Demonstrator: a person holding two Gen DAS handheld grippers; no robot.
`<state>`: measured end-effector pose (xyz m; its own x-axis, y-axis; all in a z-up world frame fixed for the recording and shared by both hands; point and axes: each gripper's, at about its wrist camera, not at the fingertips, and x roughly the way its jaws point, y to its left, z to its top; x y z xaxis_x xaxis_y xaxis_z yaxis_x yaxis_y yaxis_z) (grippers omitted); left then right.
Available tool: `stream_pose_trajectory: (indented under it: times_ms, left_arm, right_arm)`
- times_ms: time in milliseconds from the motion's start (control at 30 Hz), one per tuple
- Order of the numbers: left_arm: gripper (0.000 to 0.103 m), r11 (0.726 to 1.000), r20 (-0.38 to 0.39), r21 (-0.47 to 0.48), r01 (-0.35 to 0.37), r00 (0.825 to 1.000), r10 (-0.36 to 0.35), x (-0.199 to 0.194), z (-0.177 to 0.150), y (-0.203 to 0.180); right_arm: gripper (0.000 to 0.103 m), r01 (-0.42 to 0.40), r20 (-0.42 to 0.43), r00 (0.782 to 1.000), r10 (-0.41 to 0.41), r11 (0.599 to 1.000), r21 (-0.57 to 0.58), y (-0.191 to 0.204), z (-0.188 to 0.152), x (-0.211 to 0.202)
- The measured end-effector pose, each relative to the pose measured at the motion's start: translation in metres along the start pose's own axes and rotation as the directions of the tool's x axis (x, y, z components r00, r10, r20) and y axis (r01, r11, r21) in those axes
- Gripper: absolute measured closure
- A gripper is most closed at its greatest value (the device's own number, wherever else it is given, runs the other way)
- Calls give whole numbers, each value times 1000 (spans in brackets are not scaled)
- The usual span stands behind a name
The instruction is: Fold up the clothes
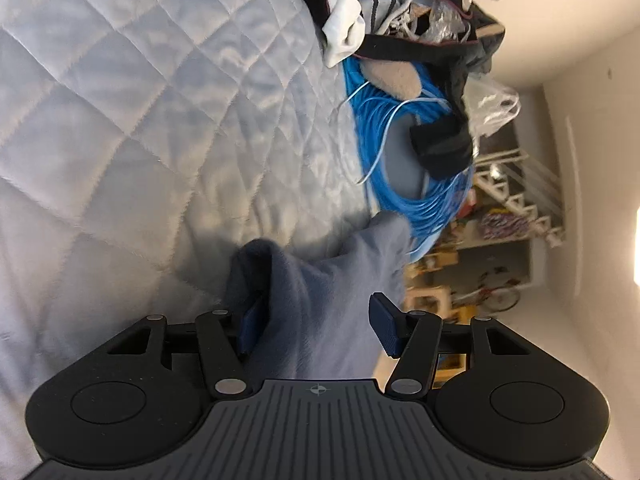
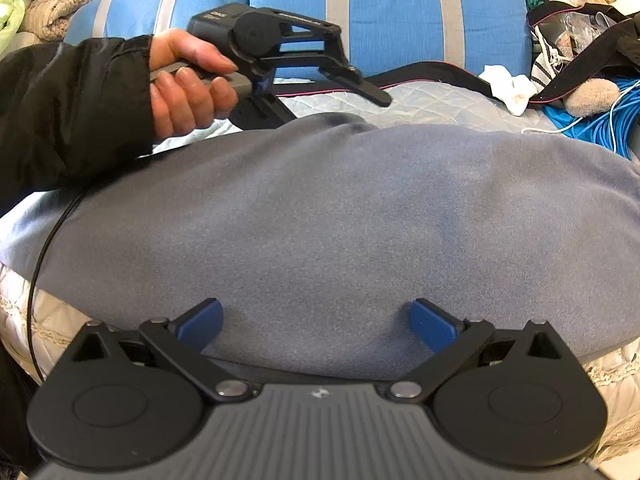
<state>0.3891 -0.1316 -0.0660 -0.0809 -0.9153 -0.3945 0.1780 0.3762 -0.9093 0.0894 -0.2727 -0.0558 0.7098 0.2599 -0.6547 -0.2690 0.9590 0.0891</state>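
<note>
Right gripper sits with its blue pads spread wide, released, over the near edge of the grey-blue garment, which lies spread flat on the quilted bedcover. Beyond that garment's far left edge, a hand in a black sleeve holds the left gripper. In the left wrist view its jaws stand partly apart with a fold of the grey-blue cloth between them; whether the pads press it I cannot tell. Farther off lie a blue cable coil, a white sock and blue striped pillows.
</note>
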Motion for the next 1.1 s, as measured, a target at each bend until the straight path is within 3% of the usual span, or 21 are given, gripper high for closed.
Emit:
stream_pose_trajectory:
  times_ms: [100, 200, 333, 367, 433, 600, 700, 767, 833, 933, 1033, 1100]
  left_arm:
    - [50, 999, 8, -31, 22, 1000, -22, 4, 5, 2]
    - [52, 1000, 69, -14, 12, 998, -11, 2, 9, -6]
    - [86, 986, 128, 101, -132, 985, 118, 0, 9, -30]
    - [89, 978, 142, 128, -166, 979, 147, -1, 8, -35]
    - [91, 961, 167, 169, -218, 967, 191, -3, 7, -44]
    - [92, 933, 213, 238, -271, 951, 222, -11, -3, -56]
    - [92, 892, 267, 321, -319, 934, 238, -13, -21, -79]
    - [92, 844, 310, 397, -362, 918, 248, -12, -38, -101]
    - [92, 771, 350, 487, -411, 900, 258, -9, -61, -125]
    - [92, 627, 386, 618, -475, 878, 285, 7, -103, -150]
    - [92, 456, 421, 723, -520, 854, 306, 24, -147, -172]
    - [92, 380, 428, 758, -531, 843, 325, 35, -168, -176]
  right_arm:
    - [0, -1, 0, 1000, 1, 1000, 1, 0, 0, 0]
    - [0, 0, 0, 1000, 0, 1000, 1, 1, 0, 0]
    - [0, -1, 1, 1000, 1, 1000, 2, 1, -1, 0]
    - [0, -2, 1, 1000, 2, 1000, 3, 0, -1, 0]
    - [0, -1, 1, 1000, 1, 1000, 3, 0, 0, 0]
    - [0, 0, 2, 1000, 0, 1000, 2, 0, 0, 0]
    - [0, 0, 2, 1000, 0, 1000, 2, 0, 0, 0]
    - [0, 1, 1, 1000, -1, 1000, 1, 0, 0, 0]
    - [0, 0, 1, 1000, 0, 1000, 1, 0, 0, 0]
    - [0, 2, 0, 1000, -2, 1000, -1, 1, 0, 1]
    - [0, 1, 0, 1000, -1, 1000, 0, 0, 1, 0]
    - [0, 0, 1, 1000, 0, 1000, 1, 0, 1, 0]
